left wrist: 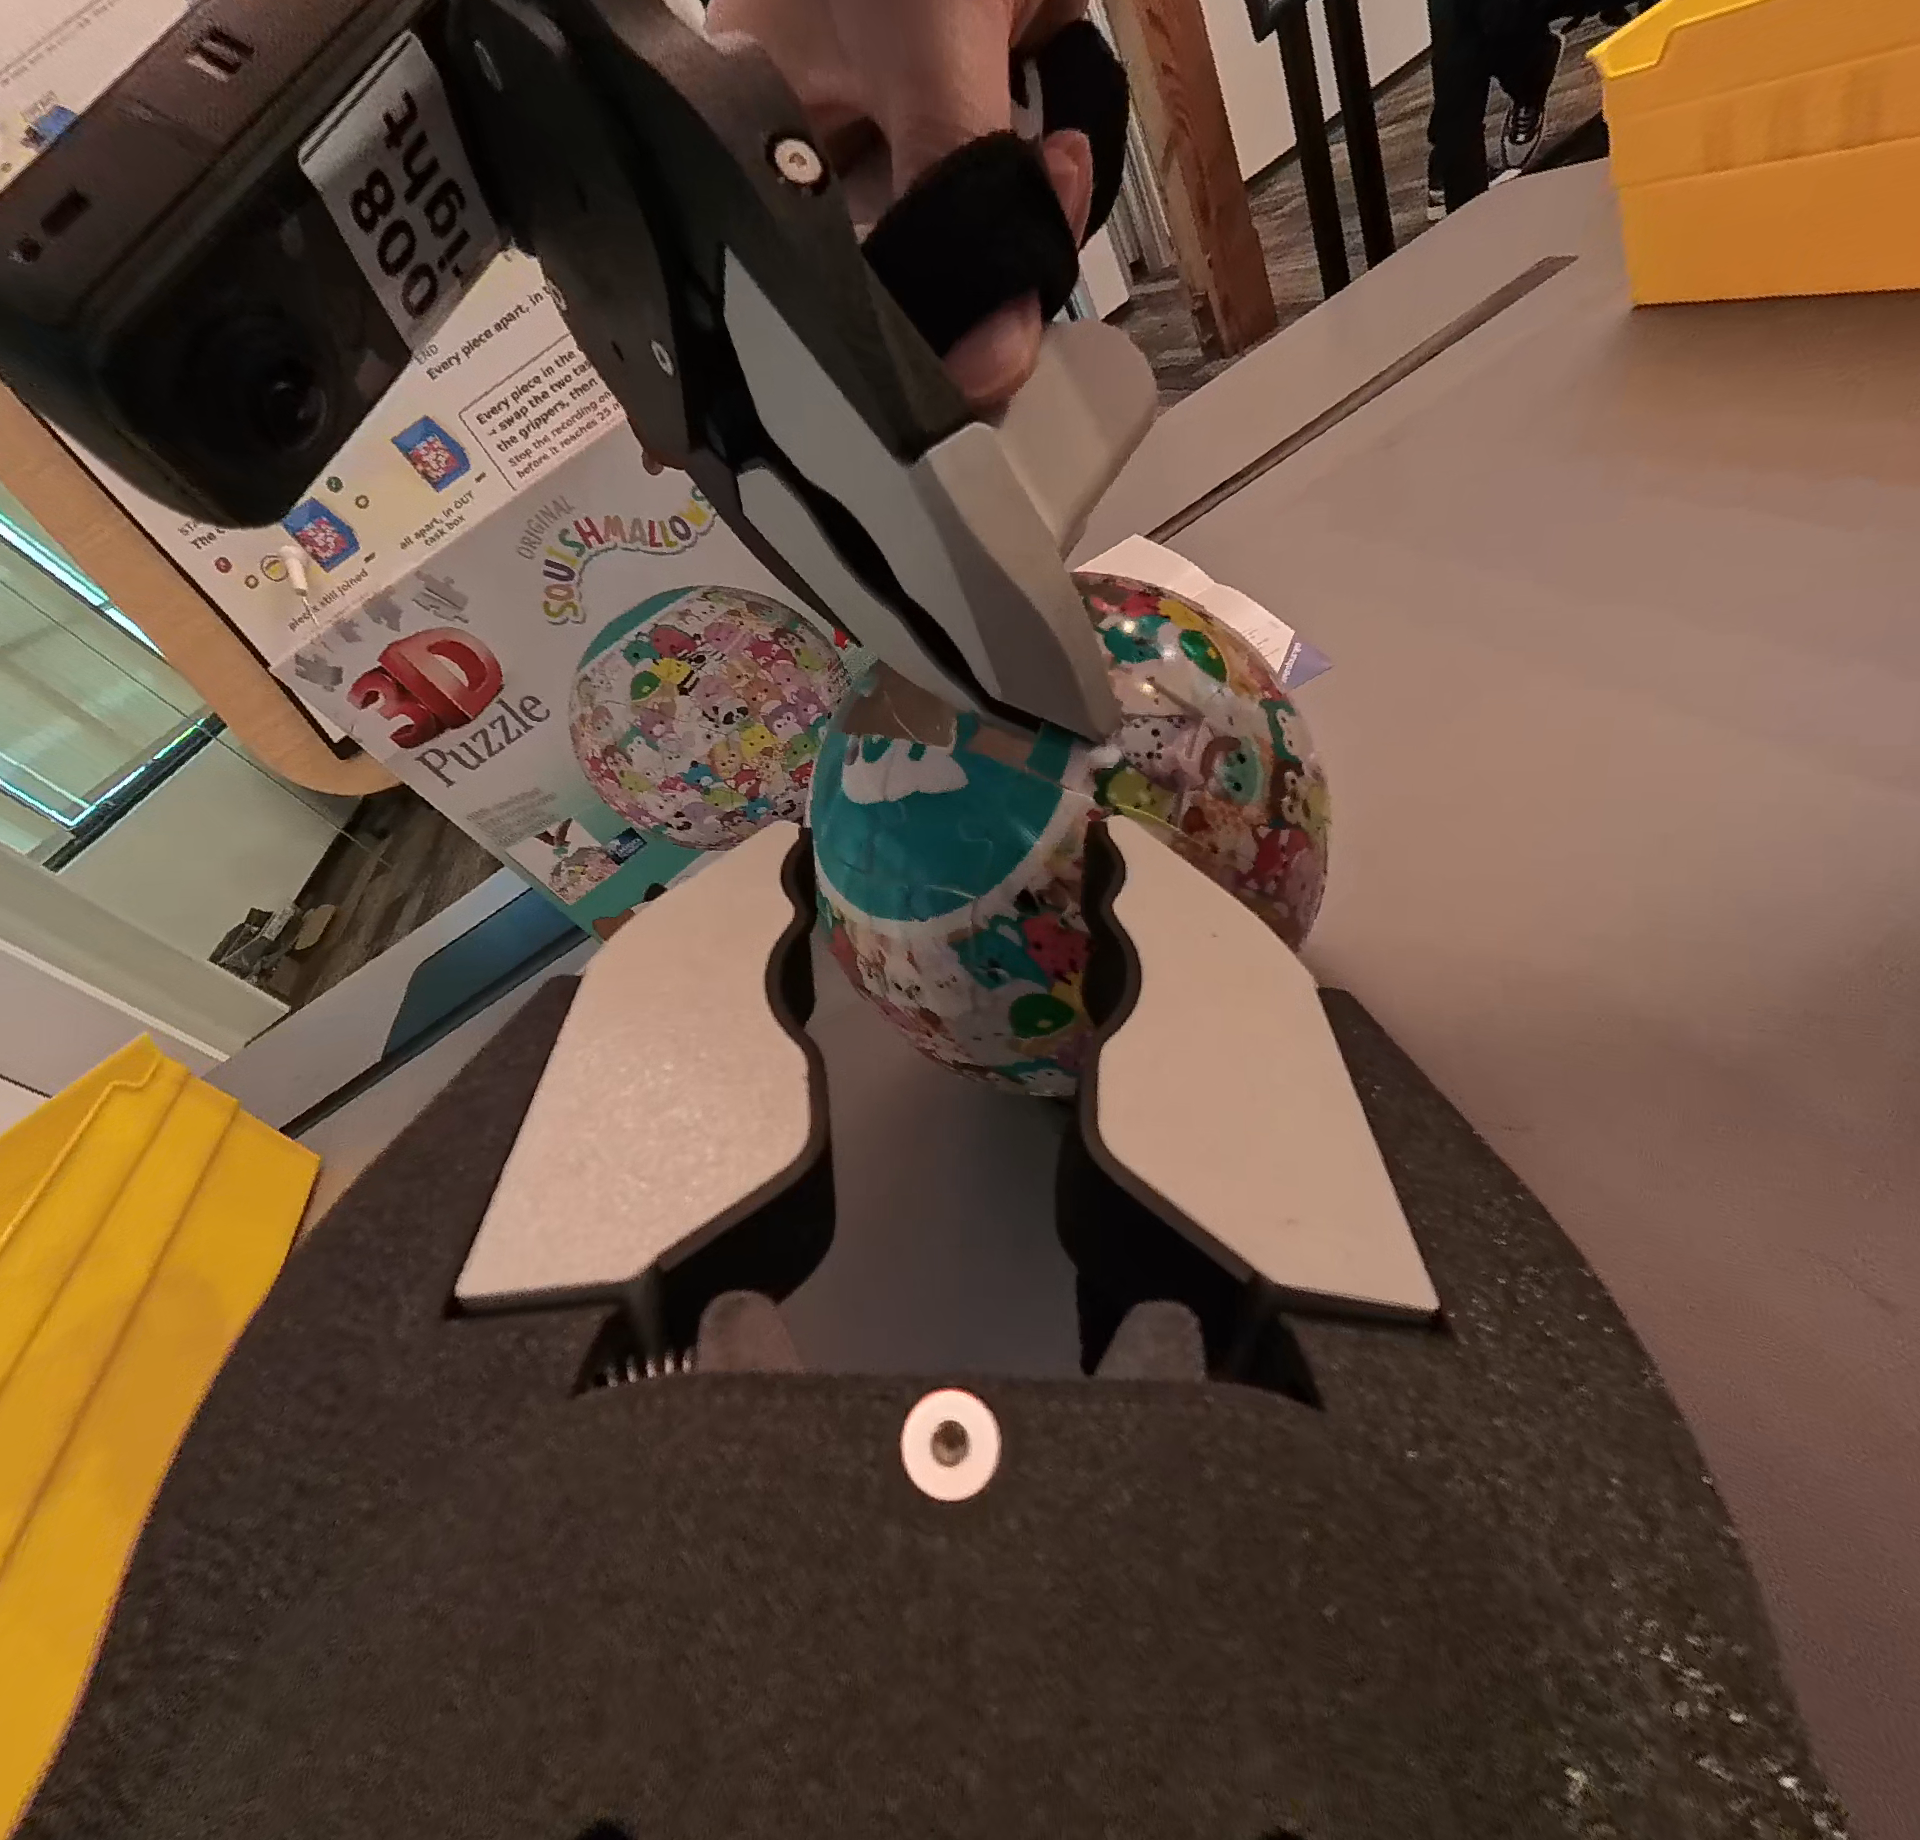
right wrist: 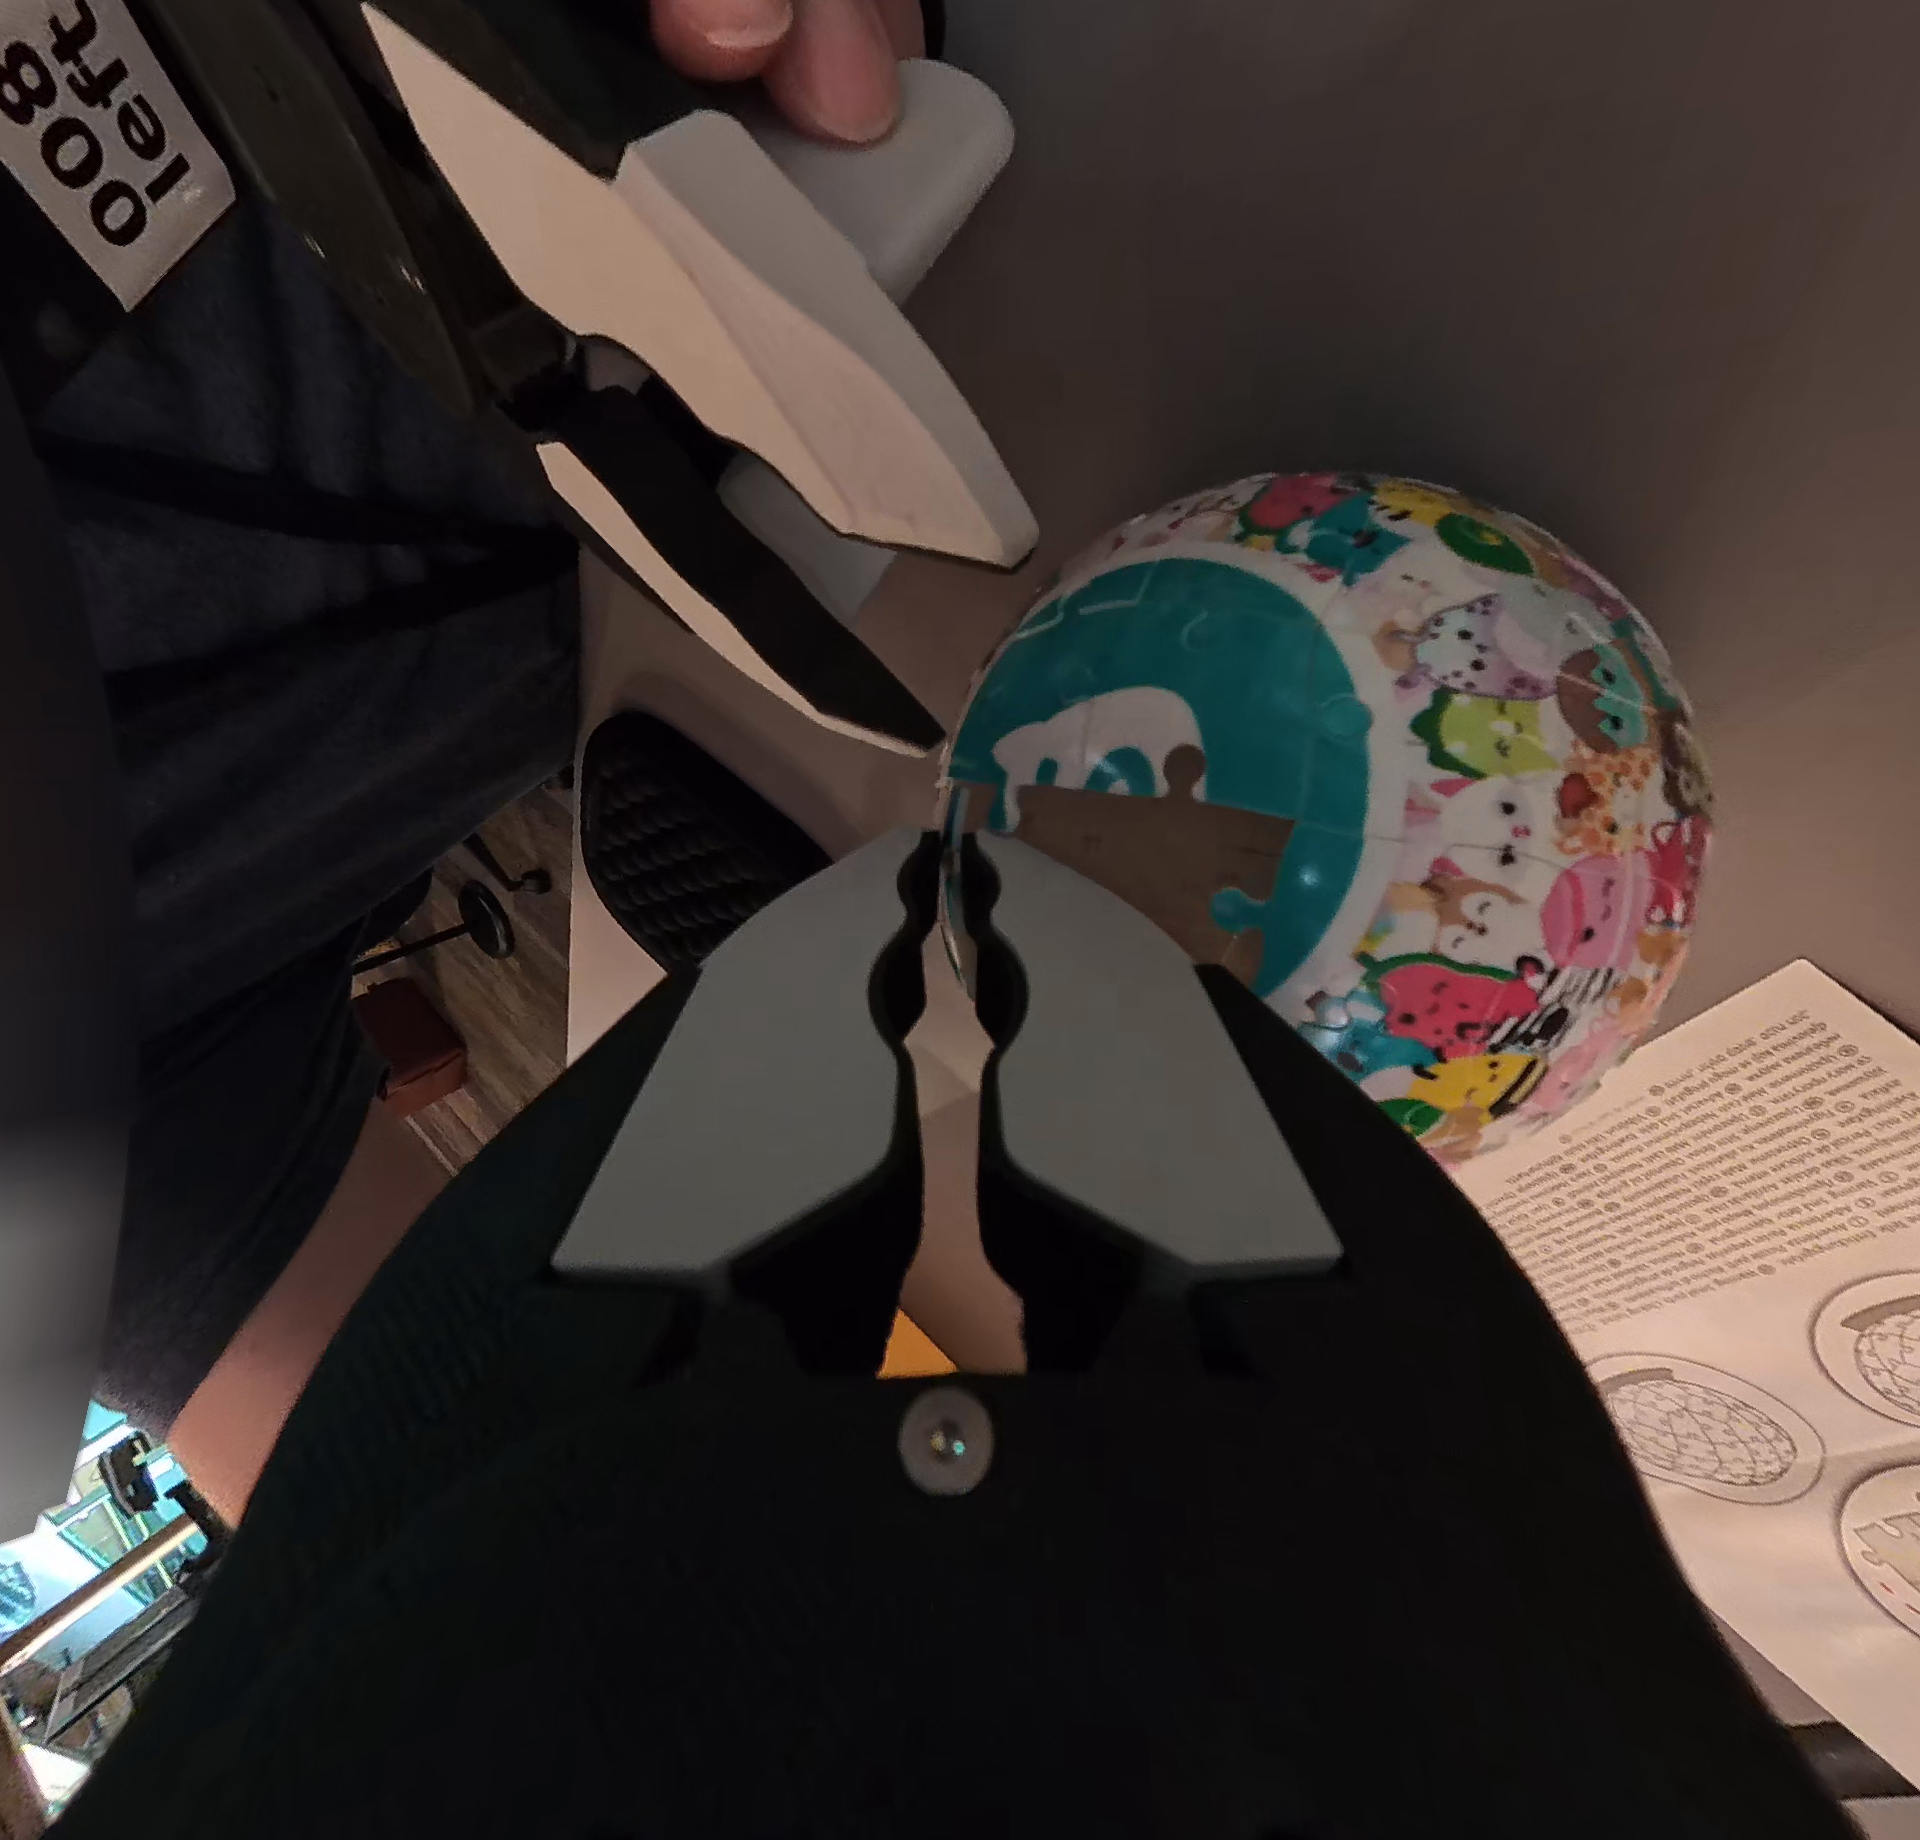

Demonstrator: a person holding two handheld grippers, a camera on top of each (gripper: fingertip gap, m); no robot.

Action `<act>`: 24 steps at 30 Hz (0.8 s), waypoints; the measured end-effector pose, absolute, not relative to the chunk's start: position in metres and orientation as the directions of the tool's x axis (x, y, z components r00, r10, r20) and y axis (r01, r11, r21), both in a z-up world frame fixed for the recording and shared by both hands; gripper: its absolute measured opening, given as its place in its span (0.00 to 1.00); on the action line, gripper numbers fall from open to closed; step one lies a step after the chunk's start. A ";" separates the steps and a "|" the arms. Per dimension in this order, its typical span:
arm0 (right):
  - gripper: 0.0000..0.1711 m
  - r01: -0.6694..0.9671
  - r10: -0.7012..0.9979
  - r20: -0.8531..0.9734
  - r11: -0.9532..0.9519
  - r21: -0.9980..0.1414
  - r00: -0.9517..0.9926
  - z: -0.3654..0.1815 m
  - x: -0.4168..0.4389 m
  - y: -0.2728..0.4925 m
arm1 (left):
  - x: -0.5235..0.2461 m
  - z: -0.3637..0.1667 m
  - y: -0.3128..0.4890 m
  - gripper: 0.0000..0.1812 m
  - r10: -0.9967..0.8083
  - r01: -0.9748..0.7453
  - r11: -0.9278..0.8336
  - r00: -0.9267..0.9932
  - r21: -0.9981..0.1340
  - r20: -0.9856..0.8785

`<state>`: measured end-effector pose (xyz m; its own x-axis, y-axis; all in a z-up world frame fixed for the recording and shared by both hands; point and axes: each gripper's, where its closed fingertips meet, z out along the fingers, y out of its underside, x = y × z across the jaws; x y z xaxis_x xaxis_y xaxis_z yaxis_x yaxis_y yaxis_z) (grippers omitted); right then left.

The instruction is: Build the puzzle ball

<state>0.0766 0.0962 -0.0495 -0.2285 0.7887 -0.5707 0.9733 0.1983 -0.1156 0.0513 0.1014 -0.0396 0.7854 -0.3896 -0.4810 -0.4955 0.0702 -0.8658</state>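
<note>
The left tongs [left wrist: 945, 855] stand wide open around the near side of the puzzle ball [left wrist: 1205, 803], which sits on the grey tabletop [left wrist: 1610, 751] — whether either finger touches it I cannot tell. From above, the right tongs [right wrist: 951, 850], closed to a thin gap, pinch a curved piece [right wrist: 956, 917] at the ball's unfinished teal cap. A puzzle box [left wrist: 582, 741] stands beyond-left — an instruction sheet [right wrist: 1662, 1219] lies right.

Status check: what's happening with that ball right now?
Left gripper open against puzzle ball. Right gripper shut on puzzle piece at the gap. Nothing blocking.
</note>
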 end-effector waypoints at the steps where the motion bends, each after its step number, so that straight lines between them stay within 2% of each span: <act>1: 0.03 0.972 0.788 -0.569 0.205 -0.115 -0.234 -0.050 0.077 0.096 | 0.051 -0.039 0.102 0.27 -0.389 -0.495 0.071 0.786 -0.866 -0.481; 7: 0.03 0.977 0.784 -0.583 0.187 -0.104 -0.212 -0.050 0.078 0.096 | 0.051 -0.038 0.102 0.27 -0.382 -0.495 0.075 0.787 -0.866 -0.484; 12: 0.08 0.976 0.766 -0.606 0.188 -0.109 -0.215 -0.047 0.079 0.092 | 0.052 -0.038 0.102 0.27 -0.382 -0.498 0.077 0.786 -0.864 -0.487; 24: 0.12 0.961 0.825 -0.500 0.266 -0.071 -0.265 -0.047 0.079 0.092 | 0.052 -0.029 0.098 0.27 -0.373 -0.477 0.101 0.795 -0.873 -0.478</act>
<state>0.0794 0.0917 -0.0470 -0.2652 0.8246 -0.4996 0.9613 0.2661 -0.0711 0.0521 0.0978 -0.0295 0.7951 -0.3734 -0.4779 -0.4773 0.1009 -0.8729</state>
